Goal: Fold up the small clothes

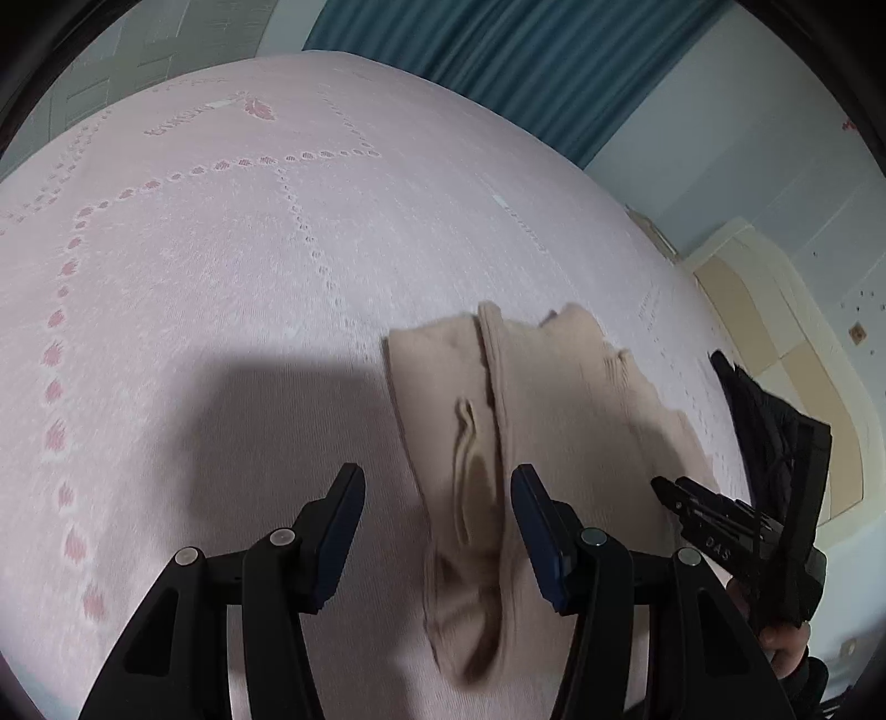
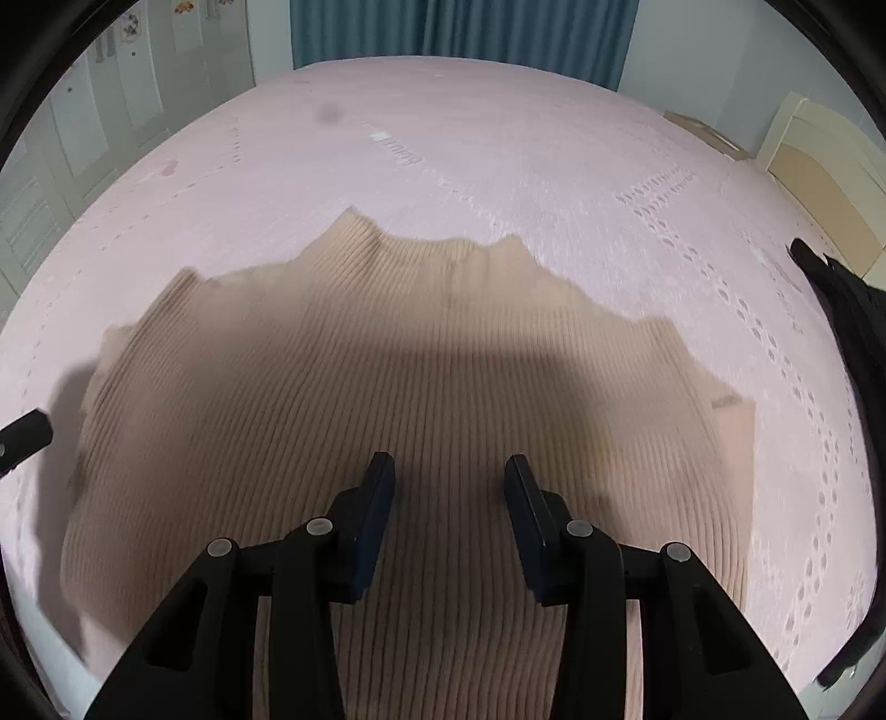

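- Sweater [image 2: 398, 399] lies spread on the pink bed [image 2: 498, 144], its left edge seemingly bunched.
- Left gripper [image 1: 437, 487]: fingers apart, empty.
- Right gripper [image 2: 448, 476]: fingers apart over the sweater.

Black plastic fingers [image 1: 349, 498] with dark blue pads, silver round pivot screws, angular black linkage arms

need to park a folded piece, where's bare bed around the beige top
The pink bedspread lies bare beyond the beige ribbed knit top, up to the teal curtain, and to the left in the left wrist view. It is crowded on the right, where a black garment lies.
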